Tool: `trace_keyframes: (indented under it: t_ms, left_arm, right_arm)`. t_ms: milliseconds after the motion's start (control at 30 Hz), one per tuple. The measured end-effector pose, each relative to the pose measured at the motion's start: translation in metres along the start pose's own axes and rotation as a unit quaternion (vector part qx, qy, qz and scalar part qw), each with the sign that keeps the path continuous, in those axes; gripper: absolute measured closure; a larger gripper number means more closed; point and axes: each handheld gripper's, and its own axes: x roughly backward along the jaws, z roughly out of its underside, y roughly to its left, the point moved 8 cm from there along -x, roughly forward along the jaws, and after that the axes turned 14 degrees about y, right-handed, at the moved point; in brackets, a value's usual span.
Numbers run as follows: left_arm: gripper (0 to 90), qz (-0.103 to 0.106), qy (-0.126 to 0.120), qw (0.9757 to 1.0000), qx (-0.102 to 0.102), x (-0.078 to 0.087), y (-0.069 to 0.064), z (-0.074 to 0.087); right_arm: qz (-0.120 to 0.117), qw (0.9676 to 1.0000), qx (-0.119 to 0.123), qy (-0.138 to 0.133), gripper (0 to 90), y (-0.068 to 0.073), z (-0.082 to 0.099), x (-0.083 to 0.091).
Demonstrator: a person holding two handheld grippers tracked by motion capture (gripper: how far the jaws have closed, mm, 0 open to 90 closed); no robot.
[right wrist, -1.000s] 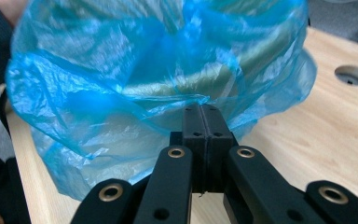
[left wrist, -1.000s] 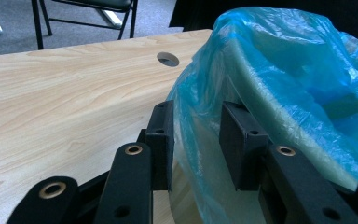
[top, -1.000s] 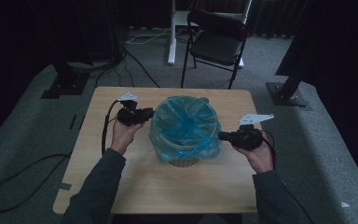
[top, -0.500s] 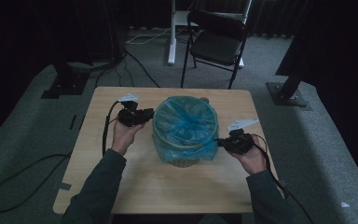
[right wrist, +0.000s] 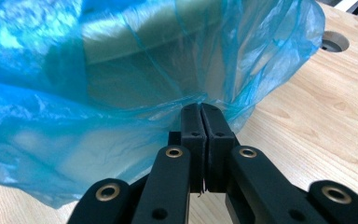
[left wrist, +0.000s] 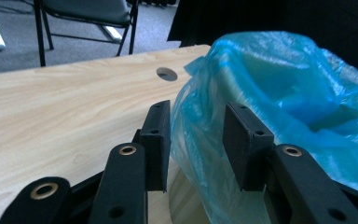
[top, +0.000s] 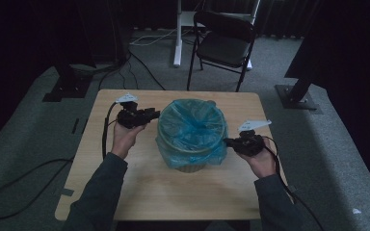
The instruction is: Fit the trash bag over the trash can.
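Note:
A small bin lined with a blue plastic bag (top: 191, 130) stands in the middle of the wooden table (top: 125, 192). My left gripper (top: 153, 114) sits at the bin's left rim, open, with a fold of the blue bag (left wrist: 200, 140) between its spread jaws. My right gripper (top: 227, 142) is at the bin's right side, low on the overhanging skirt. Its jaws are shut on the edge of the blue bag (right wrist: 121, 93), and the film puckers where they pinch it (right wrist: 200, 112).
A black folding chair (top: 224, 43) stands beyond the table's far edge. A cable hole (left wrist: 167, 73) lies in the tabletop near the bin. Cables (top: 24, 183) trail on the grey carpet at the left. Dark stands flank the table.
My right gripper has moved down and in toward the bin, and now pinches the bag's skirt. The left gripper has stayed at the left rim.

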Motion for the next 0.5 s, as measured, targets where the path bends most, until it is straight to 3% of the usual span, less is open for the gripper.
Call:
trace_keyframes:
  t_ms: [300,500]
  left_arm:
    - [60.5,-0.005,-0.010,0.9997,-0.024,0.012,-0.011,-0.014]
    - [60.2,0.000,-0.008,0.9984,-0.055,0.014,-0.030,-0.029]
  right_arm:
    - [-0.006,1.0000,0.005,-0.007,87.4,0.003,-0.004,-0.002]
    - [-0.007,0.9999,0.004,-0.013,87.1,0.004,-0.006,0.000]
